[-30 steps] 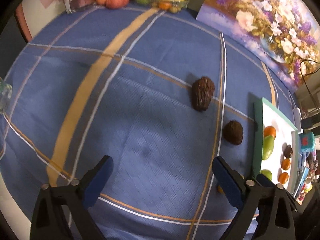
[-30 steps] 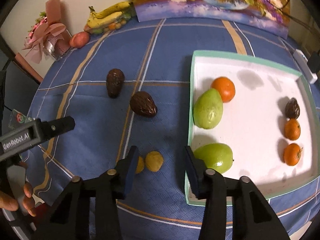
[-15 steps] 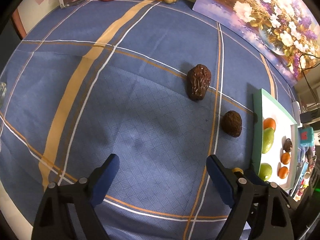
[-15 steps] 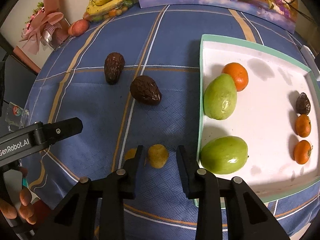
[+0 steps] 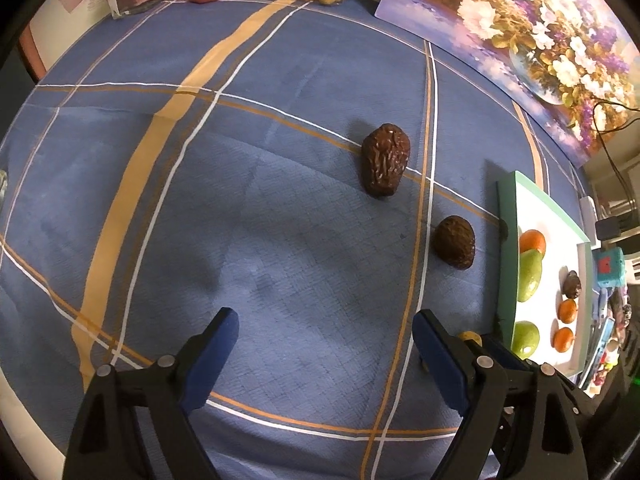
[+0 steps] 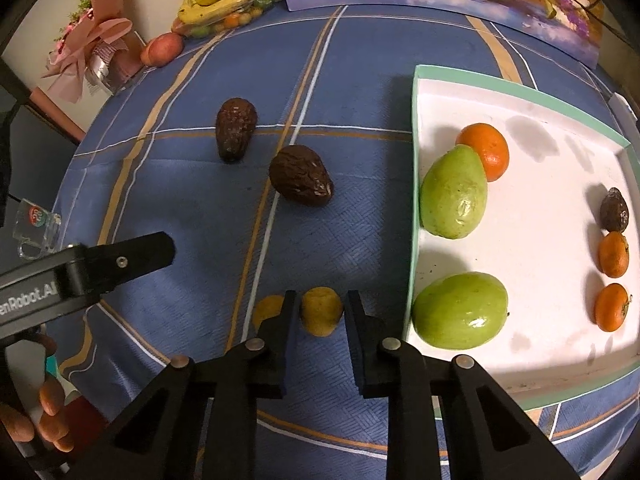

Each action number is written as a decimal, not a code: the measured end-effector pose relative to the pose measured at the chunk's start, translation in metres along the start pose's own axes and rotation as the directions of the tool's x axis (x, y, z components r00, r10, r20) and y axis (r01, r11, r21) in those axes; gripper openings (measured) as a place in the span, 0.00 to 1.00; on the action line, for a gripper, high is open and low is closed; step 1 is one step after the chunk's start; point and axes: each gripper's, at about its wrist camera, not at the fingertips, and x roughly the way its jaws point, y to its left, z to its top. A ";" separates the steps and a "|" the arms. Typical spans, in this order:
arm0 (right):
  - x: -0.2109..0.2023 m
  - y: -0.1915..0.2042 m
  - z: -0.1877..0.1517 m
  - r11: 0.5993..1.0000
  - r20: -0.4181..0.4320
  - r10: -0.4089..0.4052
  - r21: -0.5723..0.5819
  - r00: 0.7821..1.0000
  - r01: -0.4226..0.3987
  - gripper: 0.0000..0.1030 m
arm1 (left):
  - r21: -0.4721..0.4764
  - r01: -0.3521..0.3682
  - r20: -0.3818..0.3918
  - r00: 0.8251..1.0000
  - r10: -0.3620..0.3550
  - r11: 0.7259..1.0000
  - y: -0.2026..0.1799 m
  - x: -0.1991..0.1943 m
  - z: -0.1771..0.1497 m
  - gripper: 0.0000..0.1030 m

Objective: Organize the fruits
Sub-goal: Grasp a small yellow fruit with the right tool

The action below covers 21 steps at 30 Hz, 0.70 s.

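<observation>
A blue surface (image 6: 352, 80) with tan and white plaid stripes, dark brown fruits (image 6: 301, 175), a white tray (image 6: 520, 92) edged mint green.

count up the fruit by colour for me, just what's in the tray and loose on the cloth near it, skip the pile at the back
Orange: 3, all in the tray, starting with the large orange one
Green: 2, in the tray
Dark brown: 3, two on the tablecloth, one small in the tray
Yellow: 2, on the cloth by the right gripper
Total: 10
</observation>
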 end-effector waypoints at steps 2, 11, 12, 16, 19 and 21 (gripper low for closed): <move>-0.004 0.003 0.000 1.000 0.018 0.006 -0.001 1.000 -0.005 0.23 | 0.000 0.010 0.000 1.000 -0.010 1.000 -0.002 0.000 0.000 0.87; -0.040 -0.011 0.001 0.999 0.143 -0.014 0.053 0.990 0.007 0.23 | 0.029 0.058 -0.032 0.998 -0.057 0.998 -0.017 0.006 -0.004 0.83; -0.044 -0.016 0.003 0.997 0.157 -0.025 0.069 0.987 0.014 0.23 | 0.036 0.056 -0.031 0.998 -0.055 0.998 -0.020 0.006 -0.005 0.83; -0.055 -0.032 0.001 0.992 0.186 -0.070 0.117 0.980 0.049 0.23 | 0.070 0.078 -0.048 0.996 -0.075 0.995 -0.034 0.009 -0.010 0.75; -0.058 -0.045 0.003 0.986 0.191 -0.083 0.158 0.978 0.053 0.23 | 0.092 0.086 -0.065 0.995 -0.080 0.992 -0.044 0.013 -0.014 0.75; -0.061 -0.054 0.002 0.981 0.193 -0.087 0.188 0.977 0.051 0.23 | 0.115 0.094 -0.077 0.993 -0.086 0.989 -0.054 0.017 -0.017 0.74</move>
